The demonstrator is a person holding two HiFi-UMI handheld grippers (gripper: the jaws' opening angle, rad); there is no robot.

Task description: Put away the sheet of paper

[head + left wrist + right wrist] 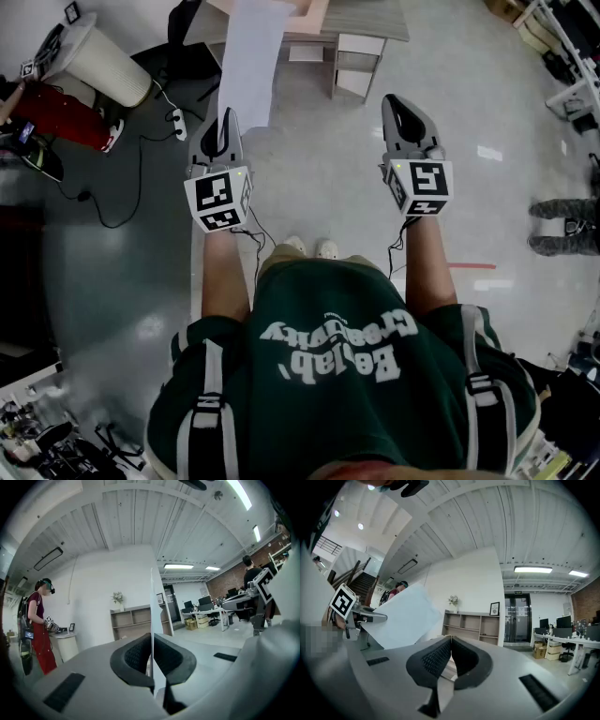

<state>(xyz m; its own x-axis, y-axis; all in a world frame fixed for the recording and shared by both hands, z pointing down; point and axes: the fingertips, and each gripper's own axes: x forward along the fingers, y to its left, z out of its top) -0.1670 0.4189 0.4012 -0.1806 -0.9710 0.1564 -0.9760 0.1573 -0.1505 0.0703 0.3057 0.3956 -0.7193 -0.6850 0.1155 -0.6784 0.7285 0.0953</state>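
The sheet of paper (251,66) is white and sticks out forward from my left gripper (226,122), which is shut on its near edge. In the left gripper view the sheet (153,602) shows edge-on as a thin upright line pinched between the black ribbed pads of my left gripper (152,637). My right gripper (398,101) is held level beside it, apart from the paper. Its pads meet with nothing between them in the right gripper view (451,638), where the sheet (401,618) shows to the left.
A low wooden shelf unit (361,66) stands ahead on the grey floor. A white round pedestal (98,61) and a person in red (56,117) are at the left, with cables (112,216) on the floor. Another person's feet (562,225) show at the right.
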